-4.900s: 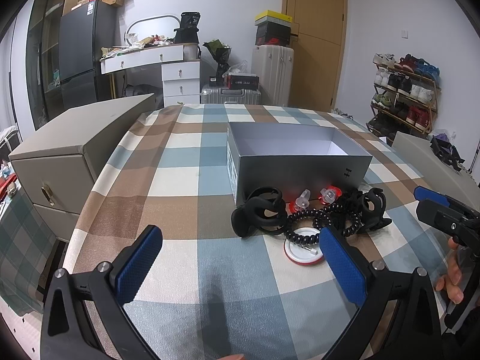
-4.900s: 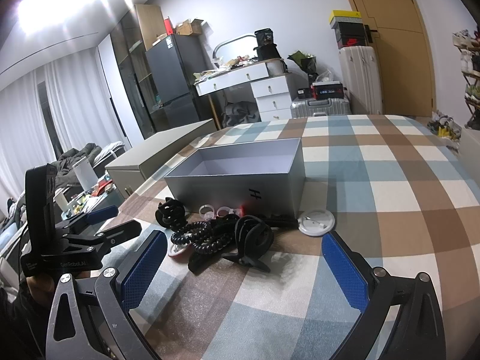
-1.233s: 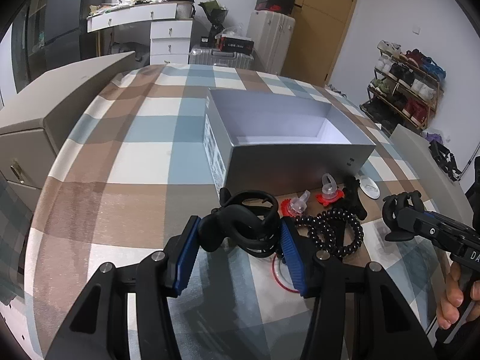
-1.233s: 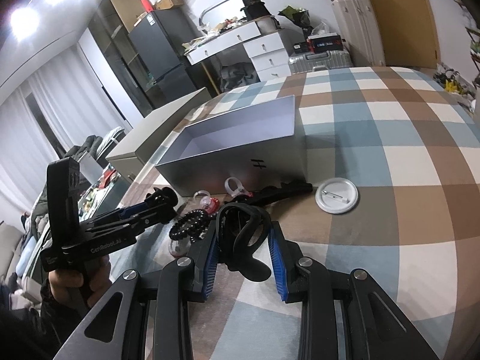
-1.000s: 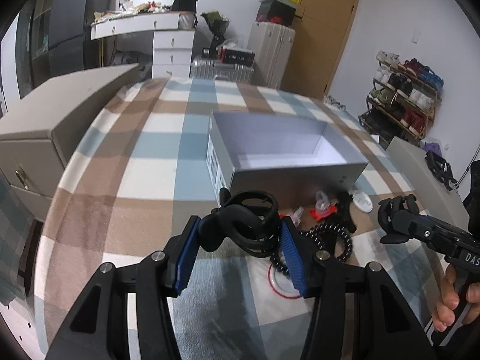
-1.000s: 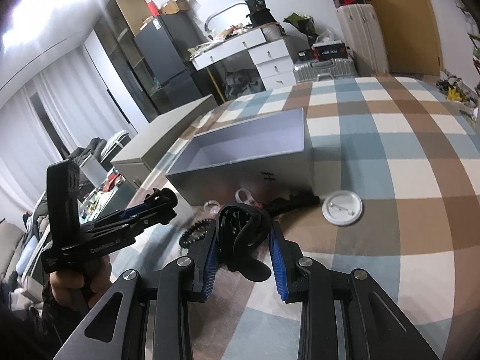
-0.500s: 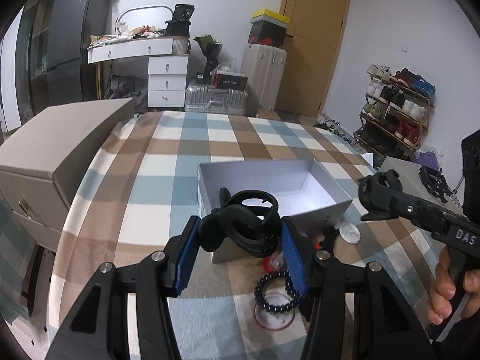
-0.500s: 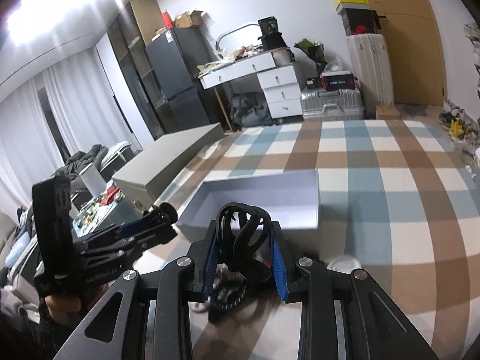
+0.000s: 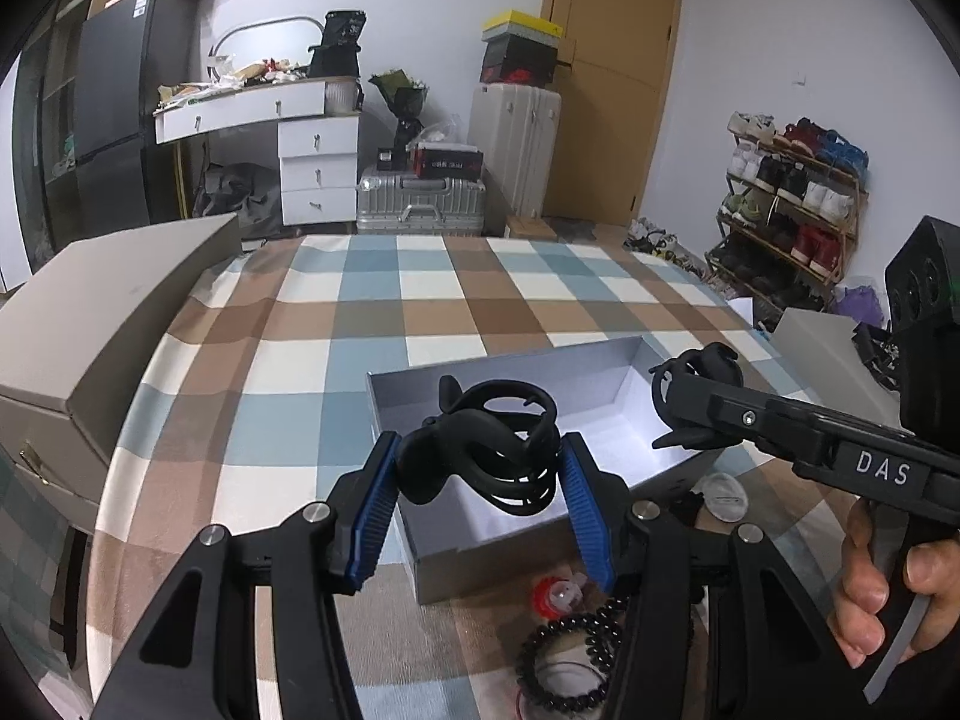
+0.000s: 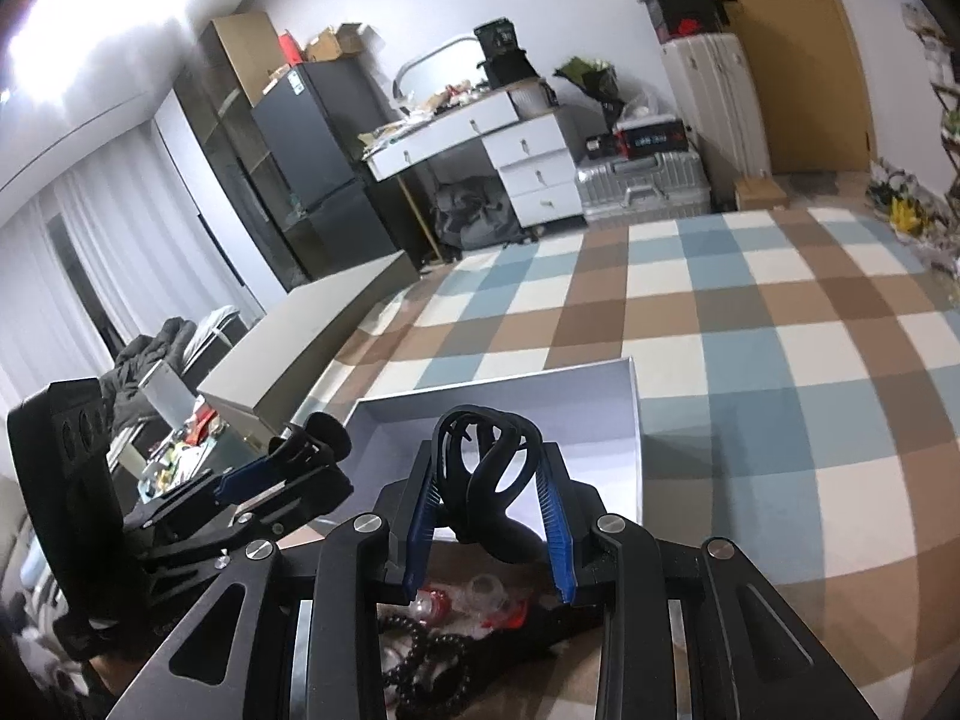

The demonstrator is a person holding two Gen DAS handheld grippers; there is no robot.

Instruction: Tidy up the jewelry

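Above the open box [image 9: 600,360] — both jaws clamp black hair claws [image 9: 489,444] [image 10: 483,468], clear of its rim.

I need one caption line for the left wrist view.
Left gripper holds a black hair claw above the open grey box.

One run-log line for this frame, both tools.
left tool: shut on black plastic hair claw | right tool: shut on black hair claw | both above open grey cardboard box
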